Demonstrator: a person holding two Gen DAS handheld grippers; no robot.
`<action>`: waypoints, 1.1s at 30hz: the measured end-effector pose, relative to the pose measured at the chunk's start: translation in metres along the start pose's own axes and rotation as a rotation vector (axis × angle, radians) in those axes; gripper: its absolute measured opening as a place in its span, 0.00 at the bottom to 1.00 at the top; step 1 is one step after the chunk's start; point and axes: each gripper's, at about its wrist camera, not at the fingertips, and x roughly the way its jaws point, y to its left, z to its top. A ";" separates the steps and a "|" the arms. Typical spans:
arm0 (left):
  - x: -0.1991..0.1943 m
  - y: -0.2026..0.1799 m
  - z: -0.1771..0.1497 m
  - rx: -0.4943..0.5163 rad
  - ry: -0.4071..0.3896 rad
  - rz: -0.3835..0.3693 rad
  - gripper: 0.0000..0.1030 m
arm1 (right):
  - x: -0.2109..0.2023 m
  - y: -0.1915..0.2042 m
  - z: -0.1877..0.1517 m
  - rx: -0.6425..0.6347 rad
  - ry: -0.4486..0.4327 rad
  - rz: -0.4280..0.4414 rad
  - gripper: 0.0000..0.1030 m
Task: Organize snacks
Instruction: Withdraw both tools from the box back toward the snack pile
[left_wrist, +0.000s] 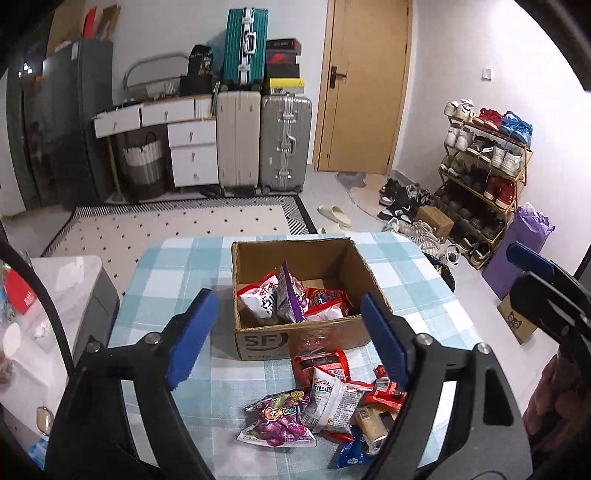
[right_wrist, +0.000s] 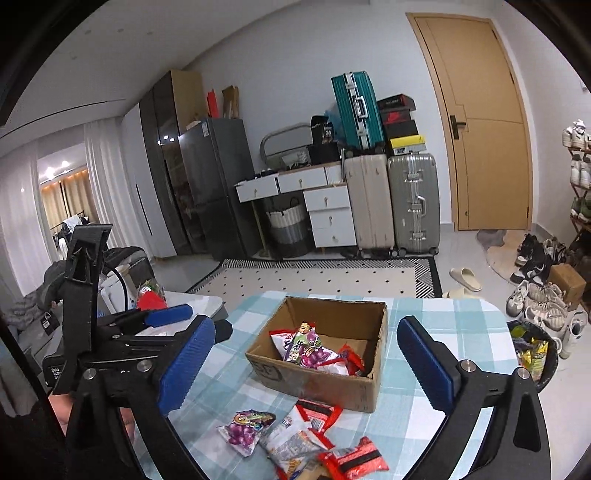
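Box (left_wrist: 301, 295) of brown cardboard sits open on the checked table (left_wrist: 177, 280), past the middle toward 12 o'clock in the left wrist view. Inside it lie several packets: a white-and-red bag (left_wrist: 260, 297) at 9 o'clock, a purple bag (left_wrist: 291, 295) standing on edge in the centre, and red packets (left_wrist: 328, 301) toward 3 o'clock. On the cloth in front of the box, at 6 o'clock from it, a loose heap of snacks (left_wrist: 332, 402) is spread: a purple grape-candy bag (left_wrist: 280, 417) at the heap's 9 o'clock edge, a white bag (left_wrist: 332, 400) in the middle, a red packet (left_wrist: 321, 365) touching the box's front wall, more red wrappers (left_wrist: 384, 393) at 3 o'clock, and a blue packet (left_wrist: 349, 456) at 6 o'clock.

The left gripper (left_wrist: 286, 338) hovers above the near side of the box, its blue fingers (left_wrist: 192, 338) spread wide, nothing between them. The right gripper (right_wrist: 306, 365) likewise hangs over the table with its fingers (right_wrist: 424, 363) well apart and empty; in its view the box (right_wrist: 321, 350) lies straight ahead and the purple bag (right_wrist: 245, 428) at 7 o'clock. The left gripper (right_wrist: 168, 317) shows at 9 o'clock in the right wrist view.

Beyond the table stand suitcases (left_wrist: 264, 142), a door (left_wrist: 364, 85) and a shoe rack (left_wrist: 484, 173) at 3 o'clock.
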 end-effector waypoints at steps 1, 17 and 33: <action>-0.004 0.000 -0.002 -0.002 0.000 -0.007 0.78 | -0.006 0.002 -0.003 -0.003 -0.005 -0.002 0.99; -0.016 0.013 -0.074 -0.077 0.068 -0.054 0.81 | -0.051 0.001 -0.063 0.020 -0.023 -0.001 0.99; -0.010 0.026 -0.143 -0.133 0.063 -0.084 0.88 | -0.043 -0.002 -0.139 0.061 0.085 0.015 0.99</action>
